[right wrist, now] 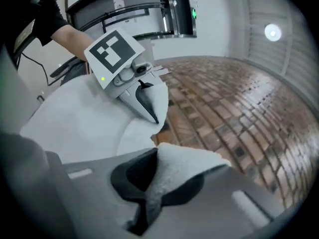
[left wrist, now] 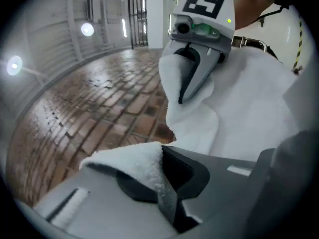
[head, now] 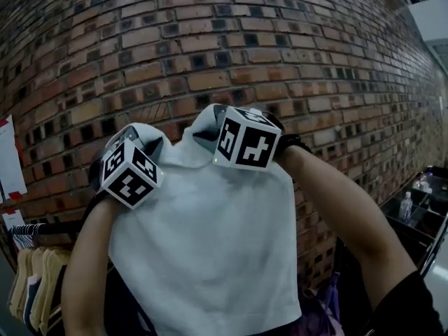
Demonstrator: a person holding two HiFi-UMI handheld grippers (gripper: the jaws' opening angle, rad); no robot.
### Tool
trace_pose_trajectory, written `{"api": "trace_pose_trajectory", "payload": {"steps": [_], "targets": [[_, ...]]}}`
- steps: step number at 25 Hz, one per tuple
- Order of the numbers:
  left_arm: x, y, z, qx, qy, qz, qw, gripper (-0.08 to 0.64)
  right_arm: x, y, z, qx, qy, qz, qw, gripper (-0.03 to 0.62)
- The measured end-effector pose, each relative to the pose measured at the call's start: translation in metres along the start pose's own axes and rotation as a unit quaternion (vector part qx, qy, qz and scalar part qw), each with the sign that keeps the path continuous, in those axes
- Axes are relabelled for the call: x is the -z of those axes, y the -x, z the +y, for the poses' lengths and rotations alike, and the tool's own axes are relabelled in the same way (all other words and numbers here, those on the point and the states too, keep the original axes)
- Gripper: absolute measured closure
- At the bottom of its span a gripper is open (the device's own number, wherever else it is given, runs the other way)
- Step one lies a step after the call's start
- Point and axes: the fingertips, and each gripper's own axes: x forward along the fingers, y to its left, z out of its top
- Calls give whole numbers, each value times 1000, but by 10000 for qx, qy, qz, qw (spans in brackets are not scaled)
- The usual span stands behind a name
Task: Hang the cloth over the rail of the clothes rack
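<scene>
A white cloth [head: 210,243] hangs spread out in front of a brick wall [head: 210,47], held up by its two top corners. My left gripper [head: 140,142] is shut on the left corner; in the left gripper view, terry cloth [left wrist: 134,166] is pinched between the closed jaws of that gripper [left wrist: 167,188]. My right gripper [head: 210,124] is shut on the right corner, whose fold [right wrist: 184,161] bunches out of that gripper's [right wrist: 147,198] closed jaws in the right gripper view. Each gripper view shows the other gripper across the cloth. The rack's dark rail [head: 49,227] is low at the left, below and left of the cloth.
Several wooden hangers with garments [head: 31,275] hang on the rail at the lower left. Papers [head: 10,159] are stuck on the wall at the left. A dark shelf with a bottle [head: 406,205] stands at the right. The person's forearms reach up on both sides of the cloth.
</scene>
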Motion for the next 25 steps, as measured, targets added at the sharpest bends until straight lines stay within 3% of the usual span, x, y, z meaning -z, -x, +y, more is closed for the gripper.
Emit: {"api": "trace_pose_trajectory", "payload": {"steps": [3,5,6,7,8,10,11,12,13,15,17,19,22,25], "targets": [[31,-24,-57,1258,-112,545,9905,541,29,-29,39,-800,-63,422,9959,580],[52,-28,-93,2220,-88,914,9707,541,49,-41,73,-1601,-226,668,9846,580],[63,-26,-109,2694,-2,1144,9562,541,58,-43,91,-2115,-443,801,9731,580],[72,-21,-128,3238,161,1364,9361,541,67,-43,108,-2626,-738,942,9575,580],[76,-12,-150,3843,406,1530,9096,541,74,-41,123,-3092,-1037,1093,9390,580],[77,7,-189,4906,1036,1721,8479,540,84,-36,146,-3811,-1497,1351,9023,580],[77,16,-201,5232,1366,1813,8214,538,87,-34,154,-4006,-1671,1413,8897,578],[79,21,-208,5389,1651,1930,8032,524,87,-34,157,-4081,-1826,1438,8829,576],[83,24,-209,5413,1860,2050,7940,466,88,-34,157,-4064,-1969,1448,8804,537],[91,23,-205,5281,2059,2188,7943,336,89,-37,152,-3924,-2187,1449,8816,421],[93,21,-200,5163,2095,2177,8014,234,88,-37,147,-3852,-2306,1382,8828,368],[90,20,-196,5144,2136,2071,8043,232,86,-34,144,-3867,-2521,1311,8773,368],[86,20,-191,5138,2367,1911,8022,232,87,-29,138,-3873,-2994,1248,8630,368],[87,21,-186,5113,2547,1814,8005,232,62,-22,122,-3918,-3538,487,8479,368]]}}
